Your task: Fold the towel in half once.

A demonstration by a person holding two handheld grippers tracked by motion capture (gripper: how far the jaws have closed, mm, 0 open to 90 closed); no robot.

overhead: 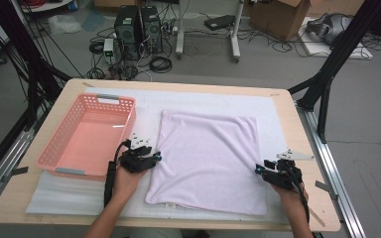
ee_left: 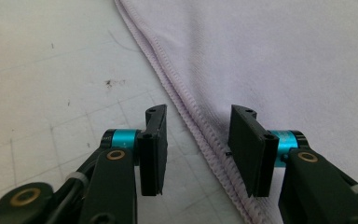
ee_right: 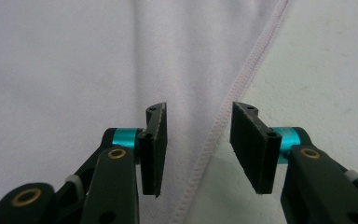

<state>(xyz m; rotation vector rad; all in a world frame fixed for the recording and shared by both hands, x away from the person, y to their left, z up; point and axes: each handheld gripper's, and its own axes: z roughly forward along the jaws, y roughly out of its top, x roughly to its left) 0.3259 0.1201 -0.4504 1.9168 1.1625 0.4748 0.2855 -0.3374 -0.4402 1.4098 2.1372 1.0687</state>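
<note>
While the pale lilac terry towel (overhead: 209, 161) is lying flat, both grippers, left gripper (overhead: 155, 157) and right gripper (overhead: 259, 169), are straddling its side hems, jaws half-open, gripping nothing, folding yet to begin

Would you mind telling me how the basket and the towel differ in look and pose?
The basket is salmon pink, rigid and perforated, with raised walls; the towel is pale lilac, soft and lies flat. The basket sits at the table's left, beside the left gripper; the towel lies mid-table between both grippers. Both rest on the white mat.
</note>
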